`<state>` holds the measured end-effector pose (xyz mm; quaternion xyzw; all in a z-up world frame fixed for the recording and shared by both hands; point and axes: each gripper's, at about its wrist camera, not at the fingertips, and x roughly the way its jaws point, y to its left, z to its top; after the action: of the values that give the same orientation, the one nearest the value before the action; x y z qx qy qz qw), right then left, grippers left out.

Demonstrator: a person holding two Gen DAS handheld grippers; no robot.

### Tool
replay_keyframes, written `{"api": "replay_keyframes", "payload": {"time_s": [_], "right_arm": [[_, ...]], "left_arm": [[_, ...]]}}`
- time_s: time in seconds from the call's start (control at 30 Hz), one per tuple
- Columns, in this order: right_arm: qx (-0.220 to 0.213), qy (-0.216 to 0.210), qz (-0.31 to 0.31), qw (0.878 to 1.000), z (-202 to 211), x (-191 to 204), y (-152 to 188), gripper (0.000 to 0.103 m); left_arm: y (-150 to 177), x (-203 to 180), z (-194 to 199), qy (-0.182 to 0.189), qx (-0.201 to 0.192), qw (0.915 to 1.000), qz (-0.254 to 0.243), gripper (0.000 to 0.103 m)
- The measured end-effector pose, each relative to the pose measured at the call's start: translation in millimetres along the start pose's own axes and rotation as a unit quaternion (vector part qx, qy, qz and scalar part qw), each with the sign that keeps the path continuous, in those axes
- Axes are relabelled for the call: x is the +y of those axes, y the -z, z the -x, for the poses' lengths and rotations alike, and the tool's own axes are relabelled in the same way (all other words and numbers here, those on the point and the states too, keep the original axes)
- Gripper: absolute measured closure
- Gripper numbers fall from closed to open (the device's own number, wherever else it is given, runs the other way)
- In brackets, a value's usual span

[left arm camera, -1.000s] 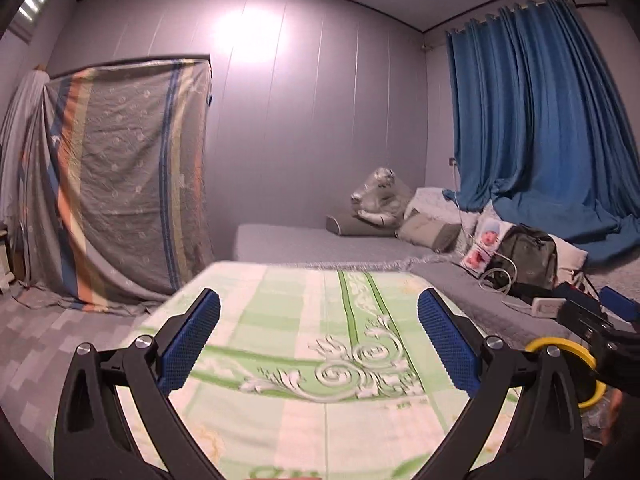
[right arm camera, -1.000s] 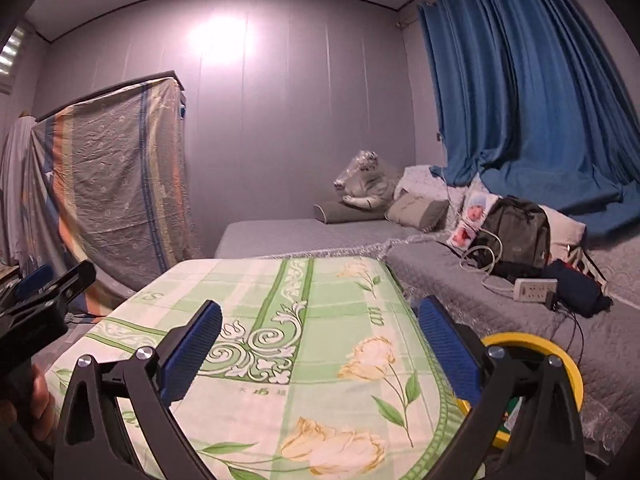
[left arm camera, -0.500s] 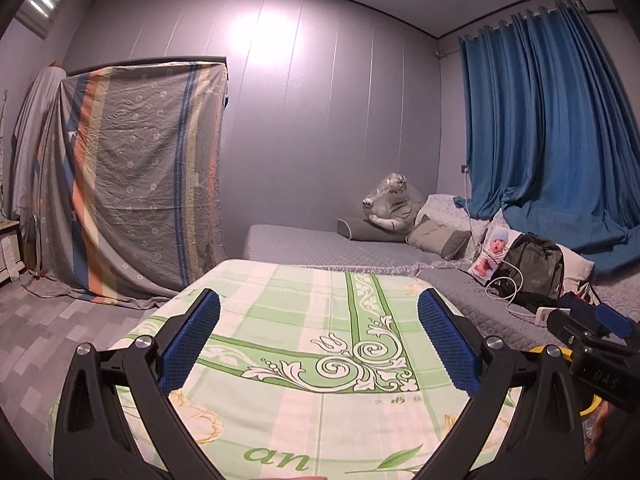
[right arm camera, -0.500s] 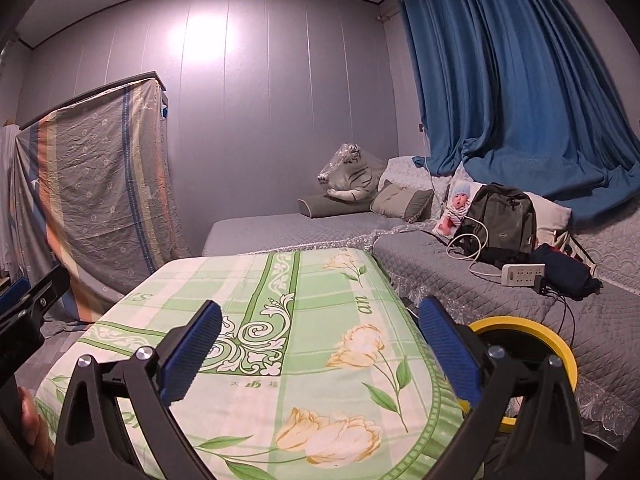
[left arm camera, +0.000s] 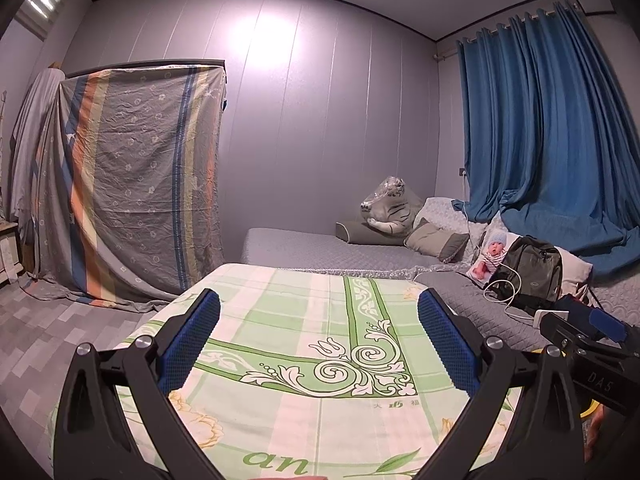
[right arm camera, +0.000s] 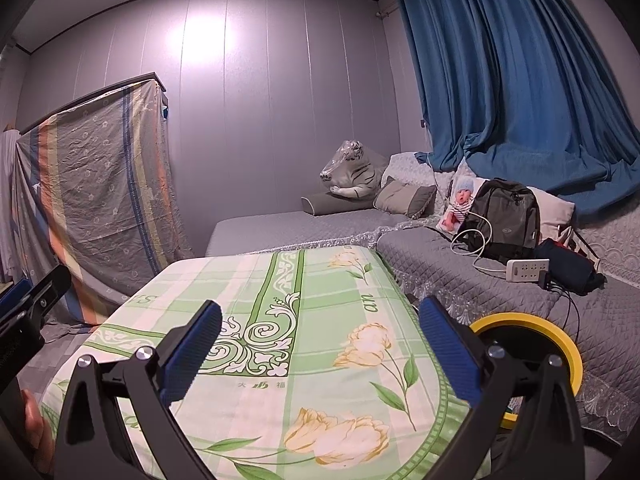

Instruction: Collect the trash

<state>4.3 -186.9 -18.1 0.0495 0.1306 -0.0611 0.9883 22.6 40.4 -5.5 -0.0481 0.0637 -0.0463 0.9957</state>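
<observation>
My left gripper (left arm camera: pixel 319 340) is open and empty, held above a table covered with a green and cream floral cloth (left arm camera: pixel 304 320). My right gripper (right arm camera: pixel 320 354) is open and empty over the same cloth (right arm camera: pixel 280 300). A bin with a yellow rim (right arm camera: pixel 532 324) stands at the table's right side, beside my right gripper's right finger; a sliver of it shows in the left wrist view (left arm camera: pixel 586 410). No trash shows on the cloth. The right gripper's body shows at the right edge of the left wrist view (left arm camera: pixel 592 344).
A grey quilted mattress (right arm camera: pixel 460 264) runs along the right wall under blue curtains (right arm camera: pixel 520 80). On it lie a dark backpack (right arm camera: pixel 502 216), a white power strip (right arm camera: pixel 528 269), pillows and a plush tiger (right arm camera: pixel 352 172). A striped sheet (left arm camera: pixel 132 184) covers furniture at left.
Both cameras have tilted up and pulled back a little, so more of the cloth's near part and the wall shows. Both grippers stay open and empty.
</observation>
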Motion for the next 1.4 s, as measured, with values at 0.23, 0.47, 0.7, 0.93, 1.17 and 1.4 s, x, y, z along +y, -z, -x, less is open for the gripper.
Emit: {"api": "replay_keyframes", "payload": {"time_s": [0.23, 0.47, 0.7, 0.93, 1.17, 1.4], "right_arm": [[0.003, 0.0, -0.001, 1.0, -1.4, 0.8, 1.6, 0.008], [0.009, 0.001, -0.007, 1.0, -3.4, 1.7, 4.1, 0.008], [0.012, 0.002, -0.007, 1.0, -4.3, -0.6, 5.0, 0.008], [0.015, 0.003, -0.012, 1.0, -4.7, -0.3, 7.3, 0.008], [0.017, 0.003, -0.013, 1.0, -5.6, -0.3, 6.7, 0.008], [0.018, 0.003, -0.014, 1.0, -6.3, -0.1, 6.7, 0.008]], "left_arm": [[1.1, -2.6, -1.5, 0.001, 0.003, 1.0, -0.006, 0.008], [1.5, -3.0, -2.4, 0.004, 0.006, 1.0, -0.005, 0.008], [1.9, -4.0, -2.2, 0.008, 0.007, 0.9999, -0.005, 0.008], [1.5, -4.2, -3.0, 0.014, 0.009, 0.9999, -0.004, 0.008], [1.9, -5.8, -3.5, 0.02, 0.011, 0.9997, -0.003, 0.008], [2.1, -7.8, -3.7, 0.022, 0.01, 0.9997, -0.004, 0.008]]}}
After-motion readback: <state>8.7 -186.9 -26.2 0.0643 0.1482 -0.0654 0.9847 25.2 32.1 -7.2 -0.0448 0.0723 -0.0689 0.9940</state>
